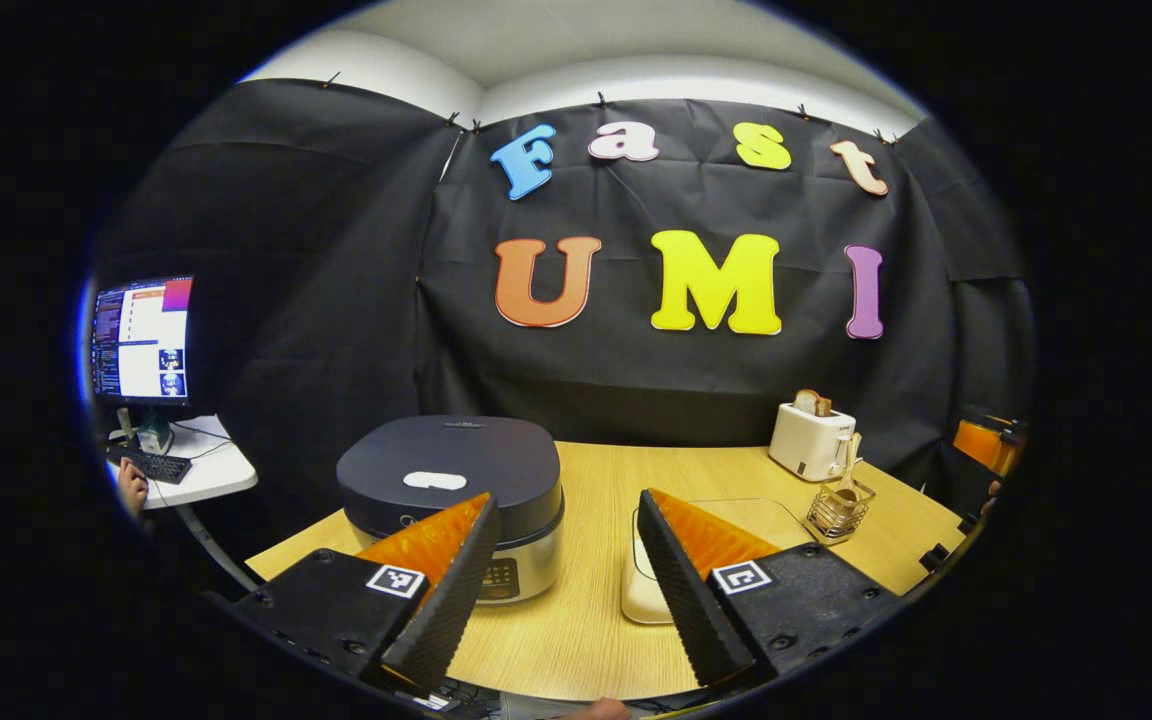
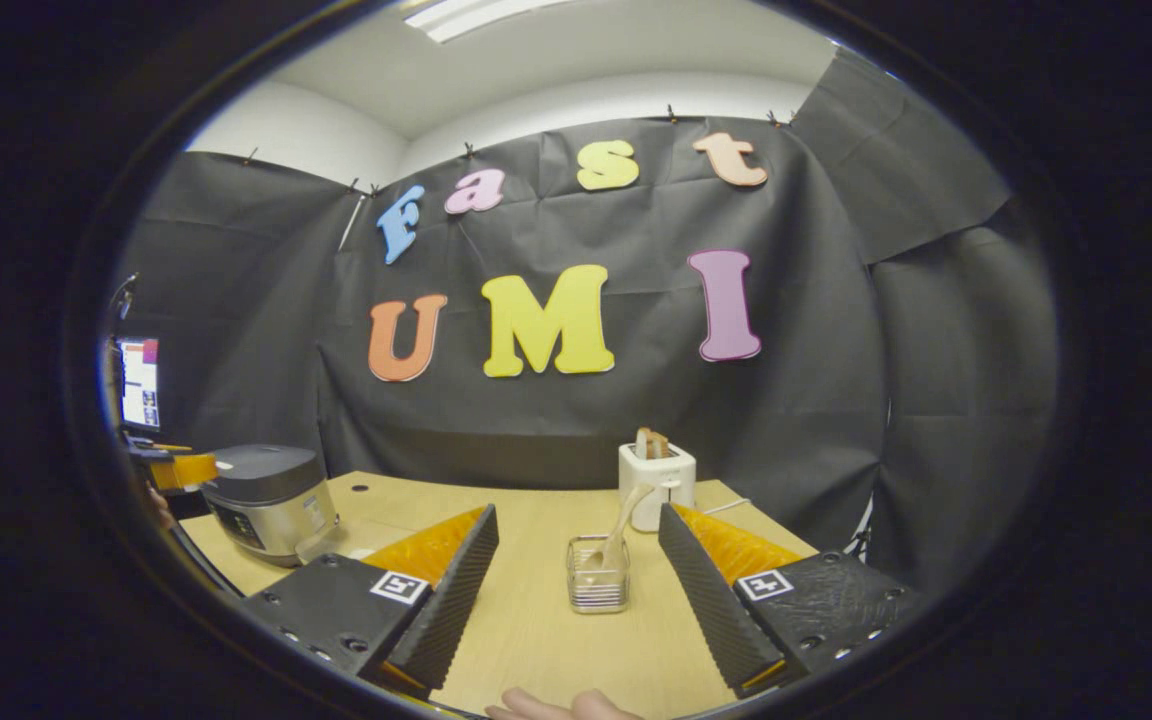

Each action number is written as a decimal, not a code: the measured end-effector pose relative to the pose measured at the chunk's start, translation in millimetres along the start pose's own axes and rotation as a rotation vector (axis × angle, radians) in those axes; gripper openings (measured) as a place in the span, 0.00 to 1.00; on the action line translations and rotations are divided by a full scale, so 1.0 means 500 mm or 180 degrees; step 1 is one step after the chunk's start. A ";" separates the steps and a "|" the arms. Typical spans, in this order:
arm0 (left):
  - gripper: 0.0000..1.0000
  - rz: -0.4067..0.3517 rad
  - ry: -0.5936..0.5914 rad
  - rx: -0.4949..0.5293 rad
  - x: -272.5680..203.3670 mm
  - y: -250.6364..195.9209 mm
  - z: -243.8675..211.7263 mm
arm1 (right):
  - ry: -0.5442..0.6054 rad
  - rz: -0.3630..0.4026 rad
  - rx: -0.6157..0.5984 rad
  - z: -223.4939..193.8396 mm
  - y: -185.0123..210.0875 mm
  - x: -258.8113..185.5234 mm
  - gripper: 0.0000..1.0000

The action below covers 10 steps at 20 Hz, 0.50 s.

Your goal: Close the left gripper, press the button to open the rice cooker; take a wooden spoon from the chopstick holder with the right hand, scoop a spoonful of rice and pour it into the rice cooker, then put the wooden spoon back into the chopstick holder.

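The rice cooker [image 1: 448,480] stands shut at the table's left, its dark lid bearing a pale button [image 1: 434,480]. My left gripper [image 1: 566,500] is open in front of it, touching nothing. A cream dish [image 1: 642,590] lies right of the cooker, partly hidden by one finger. Farther right, the wire chopstick holder [image 1: 839,508] carries the wooden spoon [image 1: 848,470]. In the right gripper view, my right gripper [image 2: 577,510] is open, and between its fingers, farther off, stand the holder [image 2: 598,573] and the leaning spoon [image 2: 621,525]. The cooker [image 2: 266,500] is far left, with the left gripper [image 2: 171,468] beside it.
A white toaster [image 1: 811,438] with bread stands at the back right, just behind the holder [image 2: 656,485]. A side table with a monitor [image 1: 141,340] and a keyboard [image 1: 148,463] stands left of the wooden table [image 1: 576,640]. Black cloth walls close the back and sides.
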<state>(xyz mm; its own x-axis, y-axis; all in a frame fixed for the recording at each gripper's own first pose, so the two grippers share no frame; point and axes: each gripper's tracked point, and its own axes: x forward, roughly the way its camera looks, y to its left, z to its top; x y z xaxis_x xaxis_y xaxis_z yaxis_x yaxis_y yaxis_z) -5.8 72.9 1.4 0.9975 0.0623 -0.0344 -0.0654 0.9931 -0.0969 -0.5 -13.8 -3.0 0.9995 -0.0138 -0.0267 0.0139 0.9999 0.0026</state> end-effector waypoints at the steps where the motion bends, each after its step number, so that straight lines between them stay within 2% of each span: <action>1: 0.84 -0.0009 0.0003 0.0009 0.001 0.009 0.010 | 0.0004 -0.0011 -0.0008 0.001 0.000 -0.001 0.96; 2: 0.81 0.0021 0.0004 0.0020 0.003 0.024 0.017 | -0.0004 -0.0018 0.0003 0.000 -0.003 -0.001 0.96; 3: 0.71 0.0071 -0.0003 0.0023 0.007 0.040 0.027 | -0.0003 -0.0013 0.0018 0.003 -0.005 -0.002 0.92; 4: 0.66 0.0143 0.0014 0.0000 0.011 0.063 0.032 | 0.0003 -0.0002 0.0030 0.000 -0.003 0.000 0.96; 5: 0.50 0.0198 0.0044 -0.0049 0.014 0.078 0.036 | 0.0007 0.0010 0.0040 0.002 -0.002 -0.001 0.96; 6: 0.52 0.0215 0.0077 -0.0109 0.018 0.085 0.039 | -0.0018 0.0013 0.0061 0.005 -0.004 -0.006 0.96; 10: 0.20 0.0240 0.0364 -0.0239 0.060 0.117 0.030 | -0.0172 0.0028 0.0091 0.032 -0.008 -0.018 0.95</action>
<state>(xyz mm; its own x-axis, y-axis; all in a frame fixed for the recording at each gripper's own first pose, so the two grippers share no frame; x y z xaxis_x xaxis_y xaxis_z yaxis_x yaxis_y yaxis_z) 20.6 134.5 9.5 0.9802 0.1205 -0.1569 -0.1461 0.9756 -0.1637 -9.0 -17.5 13.0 0.9996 -0.0060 0.0274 0.0051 0.9995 0.0313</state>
